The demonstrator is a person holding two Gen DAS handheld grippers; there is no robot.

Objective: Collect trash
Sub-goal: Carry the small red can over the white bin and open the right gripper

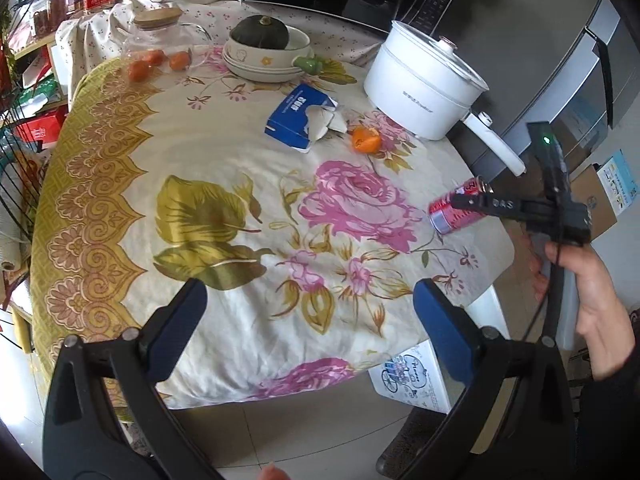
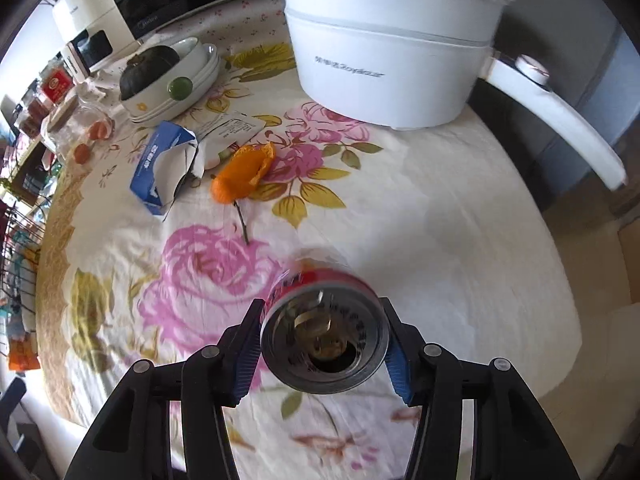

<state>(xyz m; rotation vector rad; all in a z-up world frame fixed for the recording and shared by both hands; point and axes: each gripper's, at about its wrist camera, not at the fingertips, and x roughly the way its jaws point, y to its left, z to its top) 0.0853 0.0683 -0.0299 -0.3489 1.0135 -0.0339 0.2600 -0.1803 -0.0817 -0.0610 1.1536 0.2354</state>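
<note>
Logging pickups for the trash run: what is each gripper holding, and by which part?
The right gripper clamps the red can across its side walls, near the opened top. The left gripper is open and holds nothing.

One can [image 2: 324, 340], one orange peel [image 2: 240, 174], one tissue box [image 2: 160, 168], one white pot [image 2: 384, 60] and one squash [image 2: 146, 68] are counted.

Opened red drink can [image 2: 324, 336] tilted, between right tongs' [image 2: 322, 350] blue pads; orange peel [image 2: 244, 174] flat on floral tablecloth [image 2: 440, 220].

Cloth centre [image 1: 248, 248] free; pot [image 1: 420, 84], tissue box [image 1: 294, 116] block far side.
</note>
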